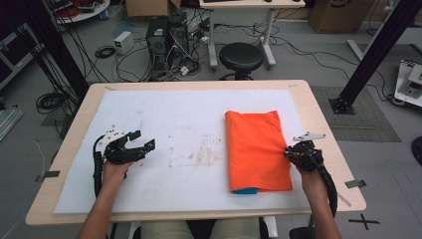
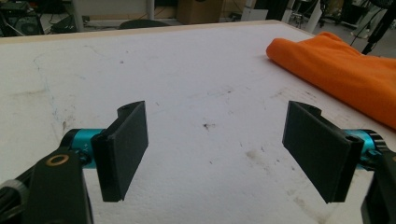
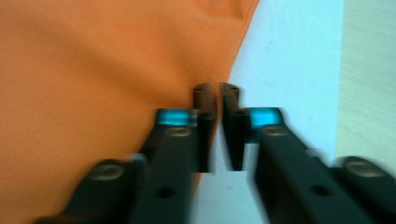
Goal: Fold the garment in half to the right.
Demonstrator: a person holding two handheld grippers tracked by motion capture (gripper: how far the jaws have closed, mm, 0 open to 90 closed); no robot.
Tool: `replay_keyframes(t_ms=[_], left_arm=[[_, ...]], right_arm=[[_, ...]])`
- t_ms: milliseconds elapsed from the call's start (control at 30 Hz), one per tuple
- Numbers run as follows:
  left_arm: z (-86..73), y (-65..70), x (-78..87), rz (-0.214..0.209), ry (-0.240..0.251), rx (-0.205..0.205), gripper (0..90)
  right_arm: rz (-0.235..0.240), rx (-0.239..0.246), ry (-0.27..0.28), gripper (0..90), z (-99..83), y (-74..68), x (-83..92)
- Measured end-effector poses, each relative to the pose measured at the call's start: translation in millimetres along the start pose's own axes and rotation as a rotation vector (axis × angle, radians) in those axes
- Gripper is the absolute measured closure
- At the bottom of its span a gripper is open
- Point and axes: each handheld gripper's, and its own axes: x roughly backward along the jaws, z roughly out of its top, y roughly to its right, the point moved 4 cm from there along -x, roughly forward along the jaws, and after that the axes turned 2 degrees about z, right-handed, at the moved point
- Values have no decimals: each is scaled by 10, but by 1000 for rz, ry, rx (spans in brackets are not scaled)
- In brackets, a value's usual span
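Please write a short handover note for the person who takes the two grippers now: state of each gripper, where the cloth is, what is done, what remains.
Left gripper: open, holding nothing, over the white table cover, apart from the cloth.
Right gripper: fingers nearly together with a thin gap, at the right edge of the folded orange fabric cloth; whether they pinch that edge I cannot tell, the view is blurred.
Cloth: lies flat on the right half of the cover, a small blue piece showing at its near edge.
Done: cloth is folded into a long rectangle.
Left: probably secure the right edge; the next fold is your judgement.
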Motion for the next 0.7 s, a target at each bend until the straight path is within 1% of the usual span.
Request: replay_keyframes(t_ms=[33,67,100,167,233,267,333,400,500,600,700], left_arm=[[2,-2,3,1,2,0,225],[3,-3,5,4,3,0,225],[4,-3,6,6,6,1,225],[7,-4,8,6,7,-1,225],[9,0,12,7,8,-3,225],[11,3,12,8,12,-4,225],[15,5,20,7,15,-7,225],[21,8,28,6,22,-5,225],[26,13,45,7,23,-9,224],[30,19,68,2,23,-10,225],[37,29,80,-2,28,-11,225]], right_arm=[[3,-17,6,587,6,-1,-7],[1,-31,30,532,21,-3,7],[-4,-38,56,453,38,-5,21],[-9,-41,146,360,108,-25,77],[7,-40,240,296,181,-64,128],[10,-39,260,294,196,-75,139],[12,-35,321,263,251,-119,186],[24,-42,350,244,285,-154,212],[45,-41,383,222,313,-208,242],[48,-34,394,220,313,-235,250],[51,-38,399,221,293,-252,254]])
